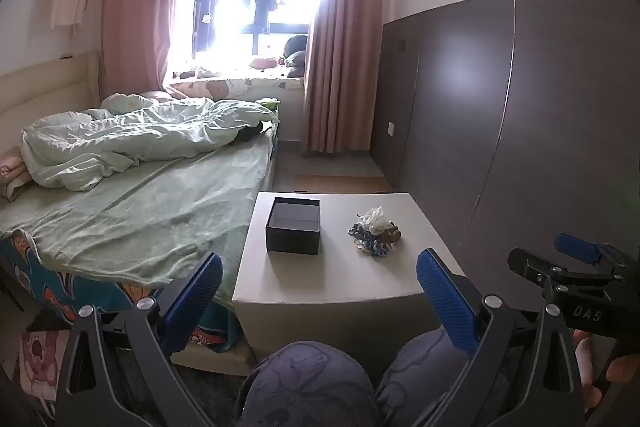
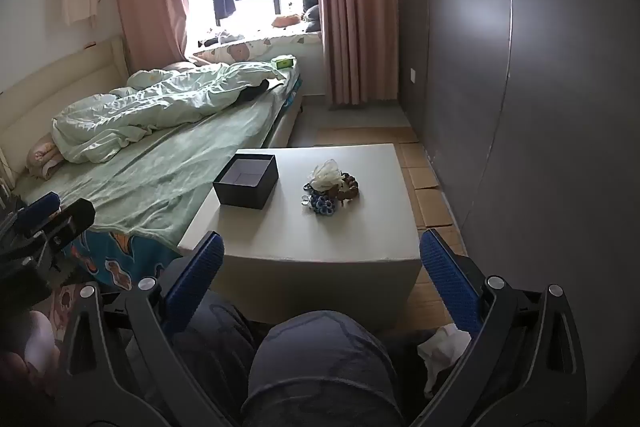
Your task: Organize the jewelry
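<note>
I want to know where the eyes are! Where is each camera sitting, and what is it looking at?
Left wrist view: sits on the left gripper, low before the white table, facing the bed and window; shows its open blue fingers, the person's knees, and the right gripper beside it.
Right wrist view: sits on the right gripper, a bit higher, facing the same way; shows its open fingers, the knees, and the left gripper at the left edge.
Both share the table, black box and jewelry pile.
</note>
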A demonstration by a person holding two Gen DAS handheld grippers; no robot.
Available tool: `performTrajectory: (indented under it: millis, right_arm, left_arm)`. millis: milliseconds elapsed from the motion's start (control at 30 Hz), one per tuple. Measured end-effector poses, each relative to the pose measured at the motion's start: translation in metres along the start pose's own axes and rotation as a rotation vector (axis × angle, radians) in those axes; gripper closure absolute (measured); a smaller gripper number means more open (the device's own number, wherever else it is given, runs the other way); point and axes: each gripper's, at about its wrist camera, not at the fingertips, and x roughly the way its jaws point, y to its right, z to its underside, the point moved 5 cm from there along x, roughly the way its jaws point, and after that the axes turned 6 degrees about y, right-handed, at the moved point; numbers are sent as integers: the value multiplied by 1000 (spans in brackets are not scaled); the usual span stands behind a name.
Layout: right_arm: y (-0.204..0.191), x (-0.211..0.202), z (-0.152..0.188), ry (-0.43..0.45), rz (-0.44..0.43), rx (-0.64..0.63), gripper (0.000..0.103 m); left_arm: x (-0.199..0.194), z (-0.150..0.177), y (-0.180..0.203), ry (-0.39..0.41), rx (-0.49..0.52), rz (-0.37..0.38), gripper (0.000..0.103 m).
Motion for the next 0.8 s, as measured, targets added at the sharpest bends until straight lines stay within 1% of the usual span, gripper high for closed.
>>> performTrajectory:
  millis: [133, 167, 200, 267, 400, 800]
  right_arm:
    - [0, 0, 0, 2, 5, -4, 5]
    - [0, 0, -1, 3, 5, -5, 5]
    - [-1, -1, 0, 3, 5, -8, 5]
    - [-1, -1, 0, 5, 5, -7, 5]
    - [-10, 2, -4, 1, 5, -5, 5]
    - [-2, 0, 1, 3, 4, 12, 5]
  left_arm:
    - [-5, -1, -1, 7, -5, 8, 9]
    - [-1, -1, -5, -9, -15, 11, 9]
    - [-2, -2, -7, -8, -14, 11, 9]
    - [0, 0, -1, -10, 11, 6, 9]
    - [2, 5, 0, 0, 22, 11, 9]
    - [1, 3, 1, -1, 18, 12, 9]
